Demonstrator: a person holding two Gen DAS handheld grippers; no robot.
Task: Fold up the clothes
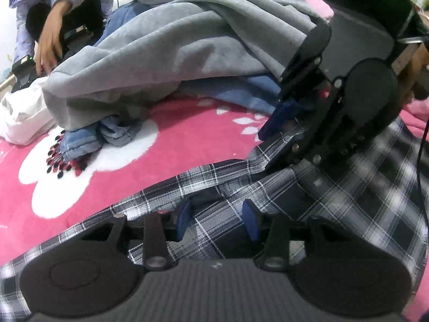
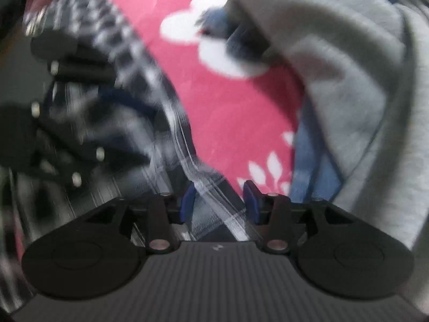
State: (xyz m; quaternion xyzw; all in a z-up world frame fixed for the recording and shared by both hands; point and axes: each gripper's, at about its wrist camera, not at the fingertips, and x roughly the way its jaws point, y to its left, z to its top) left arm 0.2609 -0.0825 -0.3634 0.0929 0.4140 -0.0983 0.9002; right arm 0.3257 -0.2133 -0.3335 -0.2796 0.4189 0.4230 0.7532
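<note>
A black-and-white plaid garment (image 1: pixel 348 193) lies on a pink flowered blanket (image 1: pixel 187 139). My left gripper (image 1: pixel 217 221) is open, its blue pads either side of plaid cloth that lies between them. My right gripper (image 1: pixel 278 136) shows in the left wrist view at the right, its fingers down at the plaid garment's upper edge. In the blurred right wrist view the right gripper (image 2: pixel 219 204) is open with a plaid edge (image 2: pixel 214 187) running between the pads; the left gripper's body (image 2: pixel 67 123) is at the left.
A heap of clothes lies beyond: a grey sweatshirt (image 1: pixel 187 40), blue jeans (image 1: pixel 107 136) and a white garment (image 1: pixel 21 115). Another person (image 1: pixel 45 26) with black grippers works at the far left. The grey sweatshirt (image 2: pixel 348 67) fills the right of the right wrist view.
</note>
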